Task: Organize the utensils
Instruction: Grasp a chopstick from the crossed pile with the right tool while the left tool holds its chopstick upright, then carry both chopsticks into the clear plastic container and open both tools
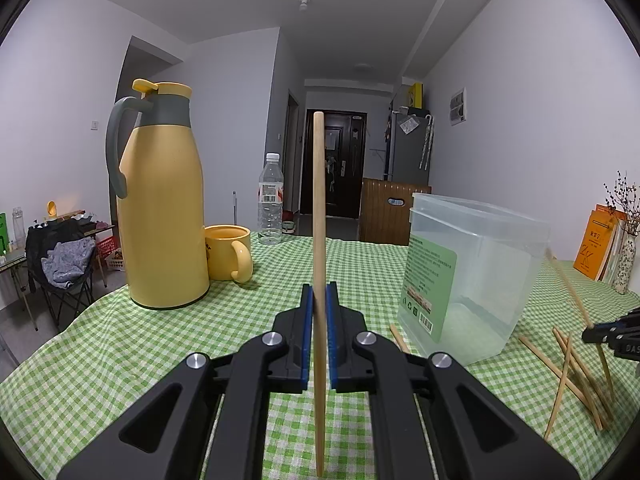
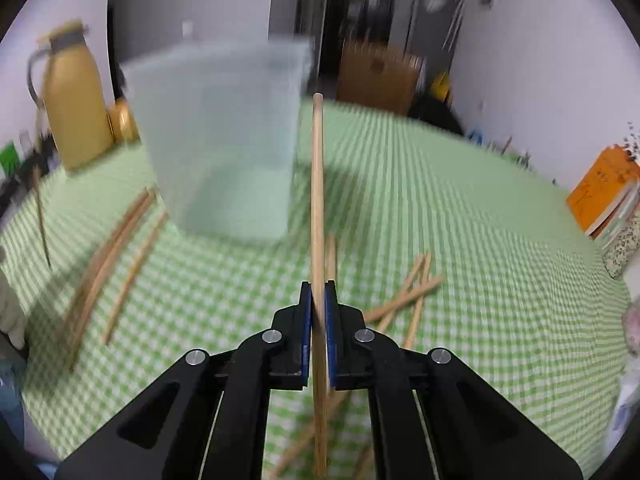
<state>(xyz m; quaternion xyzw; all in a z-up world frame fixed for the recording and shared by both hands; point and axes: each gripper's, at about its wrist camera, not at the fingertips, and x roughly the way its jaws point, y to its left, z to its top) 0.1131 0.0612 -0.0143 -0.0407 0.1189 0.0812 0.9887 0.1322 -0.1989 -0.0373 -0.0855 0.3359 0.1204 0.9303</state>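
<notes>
My left gripper (image 1: 319, 292) is shut on a wooden chopstick (image 1: 319, 208) that stands upright between its blue pads, above the green checked tablecloth (image 1: 160, 344). A clear plastic container (image 1: 472, 272) stands to its right. My right gripper (image 2: 319, 290) is shut on another chopstick (image 2: 317, 184), also upright, just right of the container (image 2: 220, 140). The right gripper also shows at the right edge of the left wrist view (image 1: 616, 332). Loose chopsticks lie on the cloth in the left wrist view (image 1: 568, 380), and in the right wrist view both at the left (image 2: 108, 256) and ahead (image 2: 404, 300). The right wrist view is motion-blurred.
A yellow thermos jug (image 1: 160, 208), a yellow mug (image 1: 230, 252) and a water bottle (image 1: 271, 200) stand at the back left of the table. Orange books (image 1: 596, 244) and a small vase (image 1: 624, 264) stand at the far right.
</notes>
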